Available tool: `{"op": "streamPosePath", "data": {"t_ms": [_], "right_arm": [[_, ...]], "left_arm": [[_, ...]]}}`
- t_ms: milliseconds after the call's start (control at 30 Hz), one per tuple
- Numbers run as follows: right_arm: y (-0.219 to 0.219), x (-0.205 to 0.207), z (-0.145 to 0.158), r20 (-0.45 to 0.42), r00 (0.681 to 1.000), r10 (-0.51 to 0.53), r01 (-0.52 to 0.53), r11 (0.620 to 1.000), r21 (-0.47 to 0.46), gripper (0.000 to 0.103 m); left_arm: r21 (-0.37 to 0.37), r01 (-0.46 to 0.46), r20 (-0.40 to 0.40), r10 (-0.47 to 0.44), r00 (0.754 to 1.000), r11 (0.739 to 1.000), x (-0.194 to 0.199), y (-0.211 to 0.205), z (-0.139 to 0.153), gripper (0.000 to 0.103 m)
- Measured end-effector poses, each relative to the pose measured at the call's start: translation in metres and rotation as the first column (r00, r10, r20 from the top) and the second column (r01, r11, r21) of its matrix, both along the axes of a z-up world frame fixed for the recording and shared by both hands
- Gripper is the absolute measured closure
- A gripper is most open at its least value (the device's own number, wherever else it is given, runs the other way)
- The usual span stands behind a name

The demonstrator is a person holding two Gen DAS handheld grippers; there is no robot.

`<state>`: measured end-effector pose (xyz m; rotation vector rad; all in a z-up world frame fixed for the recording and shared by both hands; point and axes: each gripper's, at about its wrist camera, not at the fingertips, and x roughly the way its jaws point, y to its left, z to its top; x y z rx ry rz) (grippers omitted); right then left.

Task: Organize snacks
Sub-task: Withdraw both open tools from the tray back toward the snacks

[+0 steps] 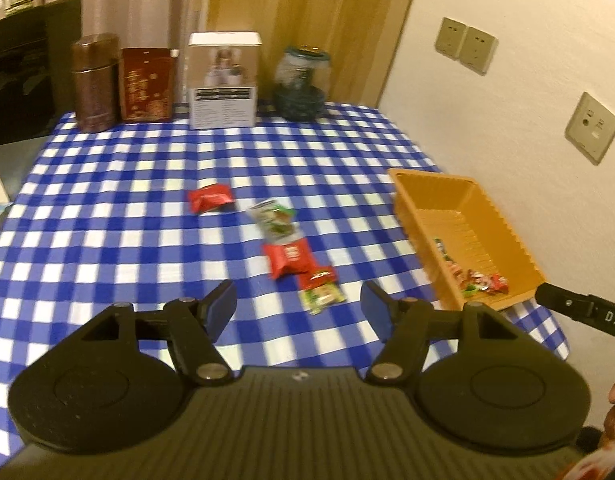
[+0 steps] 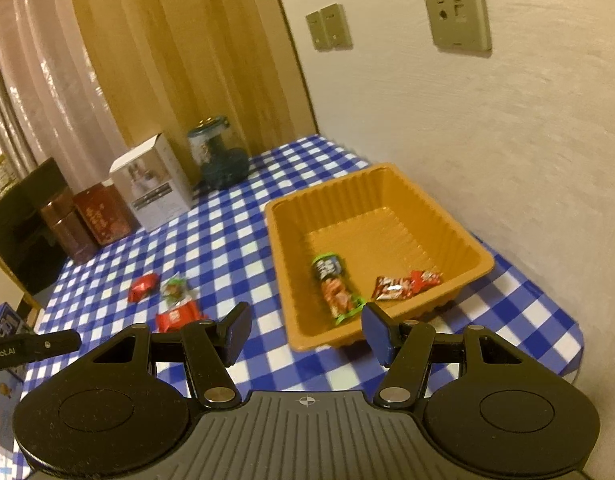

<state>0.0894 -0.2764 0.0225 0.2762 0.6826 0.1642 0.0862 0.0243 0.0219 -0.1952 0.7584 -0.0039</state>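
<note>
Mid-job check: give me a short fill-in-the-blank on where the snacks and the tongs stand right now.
1. The tablecloth has blue and ____ checks.
2. The orange tray sits at the table edge nearest the ____.
3. Both the left tongs and the right tongs are open and hold ____.
4. The snack with green ends lies ____ the tray.

Missing words: white; wall; nothing; inside
</note>
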Motion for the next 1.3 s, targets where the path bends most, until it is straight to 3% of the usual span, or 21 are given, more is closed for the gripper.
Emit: {"op": "streamPosePath", "data": {"t_ms": [300, 733, 1300], "right_arm": [[0.026, -0.009, -0.006, -0.016, 0.998, 0.058, -0.058, 0.998, -0.012, 0.042], [0.063, -0.006, -0.012, -0.019, 0.989, 0.148, -0.149, 0.988, -0.040, 0.042], [0.120, 0.028, -0.053, -0.033, 0.946, 0.321, -0.323, 0.940, -0.110, 0.042]], "left_arm": [[0.008, -0.048, -0.022, 0.048, 0.999, 0.999, -0.014, 0.029, -0.009, 0.036], [0.008, -0.049, -0.031, 0.049, 0.998, 0.999, -0.013, 0.040, -0.015, 0.036], [0.021, -0.011, -0.069, 0.013, 0.998, 1.000, 0.018, 0.056, -0.050, 0.035]]}}
